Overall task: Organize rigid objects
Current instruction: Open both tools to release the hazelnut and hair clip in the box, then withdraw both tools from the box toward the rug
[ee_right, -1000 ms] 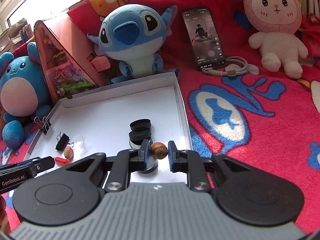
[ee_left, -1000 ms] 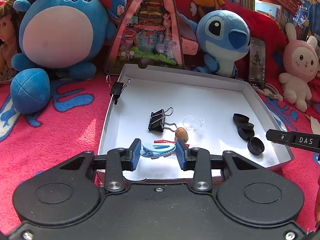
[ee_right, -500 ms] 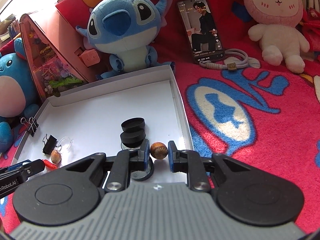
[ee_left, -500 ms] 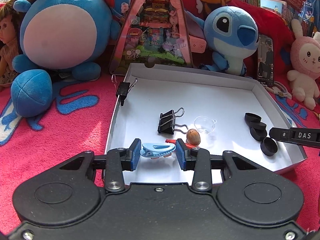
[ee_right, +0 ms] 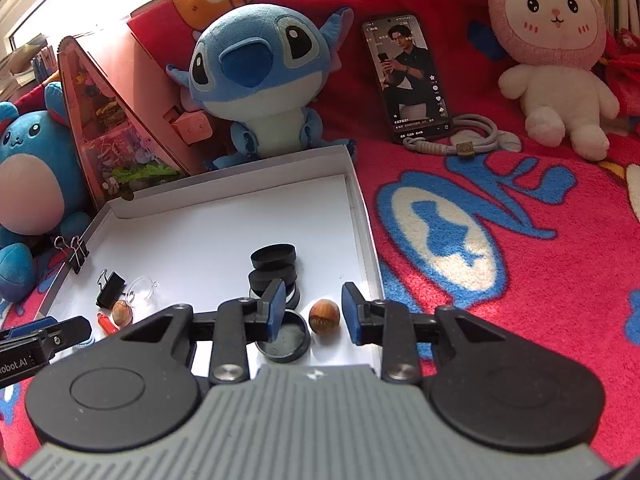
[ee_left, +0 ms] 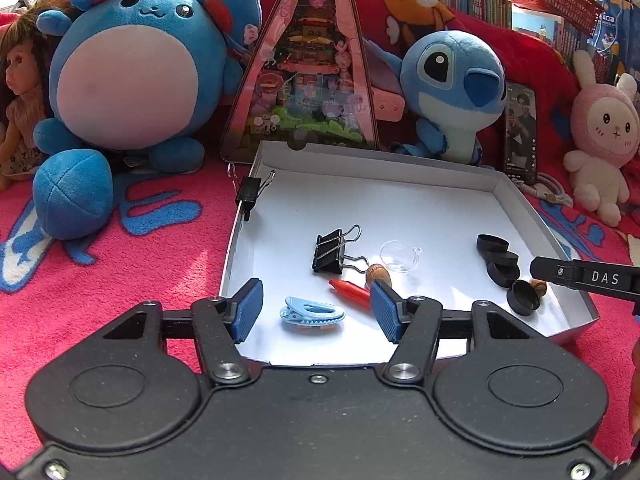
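Note:
A white shallow box (ee_left: 400, 204) (ee_right: 224, 216) lies on the red blanket. In the left wrist view a light blue hair clip (ee_left: 312, 313) rests on the box floor between the pads of my left gripper (ee_left: 316, 310), whose jaws are opening and touch nothing. In the right wrist view a brown hazelnut (ee_right: 324, 317) lies loose on the box floor between the parting pads of my right gripper (ee_right: 313, 312). Black caps (ee_right: 274, 266) (ee_left: 498, 258) are stacked beside it. A black binder clip (ee_left: 334, 250), a clear hook (ee_left: 400, 255), a second nut (ee_left: 378, 274) and a red piece (ee_left: 350, 290) lie mid-box.
Another binder clip (ee_left: 250, 190) is clipped on the box's left wall. Plush toys (ee_left: 132, 76) (ee_right: 256, 72) (ee_right: 554, 52), a pink triangular display case (ee_left: 308, 76), a phone (ee_right: 408, 76) with a coiled cable (ee_right: 460, 144) and a doll (ee_left: 20, 100) ring the box.
Both grippers opened. The left one let go of the blue hair clip, the right one let go of the hazelnut; both now lie on the box floor.

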Tool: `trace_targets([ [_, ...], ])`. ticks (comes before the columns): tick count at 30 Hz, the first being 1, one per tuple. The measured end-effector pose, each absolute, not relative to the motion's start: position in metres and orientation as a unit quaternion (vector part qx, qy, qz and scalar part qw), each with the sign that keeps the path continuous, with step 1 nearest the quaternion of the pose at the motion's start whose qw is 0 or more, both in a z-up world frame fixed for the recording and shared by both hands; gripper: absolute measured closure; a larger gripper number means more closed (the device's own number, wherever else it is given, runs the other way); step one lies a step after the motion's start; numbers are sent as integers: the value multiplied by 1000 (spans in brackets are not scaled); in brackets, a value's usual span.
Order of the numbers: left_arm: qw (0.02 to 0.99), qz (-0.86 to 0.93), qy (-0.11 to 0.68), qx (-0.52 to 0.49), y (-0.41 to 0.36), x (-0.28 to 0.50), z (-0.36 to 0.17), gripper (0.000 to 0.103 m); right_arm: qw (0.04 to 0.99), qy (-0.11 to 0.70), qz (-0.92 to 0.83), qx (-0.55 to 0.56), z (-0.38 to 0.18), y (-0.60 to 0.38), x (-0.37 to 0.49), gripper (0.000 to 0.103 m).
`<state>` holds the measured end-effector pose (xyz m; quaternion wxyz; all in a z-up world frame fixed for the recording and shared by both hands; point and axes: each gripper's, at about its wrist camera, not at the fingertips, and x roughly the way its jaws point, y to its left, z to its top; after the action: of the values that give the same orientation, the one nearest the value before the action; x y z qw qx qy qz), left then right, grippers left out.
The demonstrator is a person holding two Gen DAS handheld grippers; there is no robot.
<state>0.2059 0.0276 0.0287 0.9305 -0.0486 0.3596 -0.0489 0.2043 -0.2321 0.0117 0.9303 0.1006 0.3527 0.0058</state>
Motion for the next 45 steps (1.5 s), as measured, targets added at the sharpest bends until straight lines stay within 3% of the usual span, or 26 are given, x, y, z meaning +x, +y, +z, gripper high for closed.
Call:
trace_targets([
  [4,937,-60,340,-43,30,190,41,26,939,335,15,75,18,-230,189,40],
  [9,942,-78,325,-36,30,170,53,21,944,321,30,67,24,-231,172,33],
  [20,945,-99,310,-27,32,120,56,19,957,283,65,28,34,-221,128,24],
  [45,918,-174,355,-27,27,25,37,19,948,270,148,-83,16,-195,34,18],
])
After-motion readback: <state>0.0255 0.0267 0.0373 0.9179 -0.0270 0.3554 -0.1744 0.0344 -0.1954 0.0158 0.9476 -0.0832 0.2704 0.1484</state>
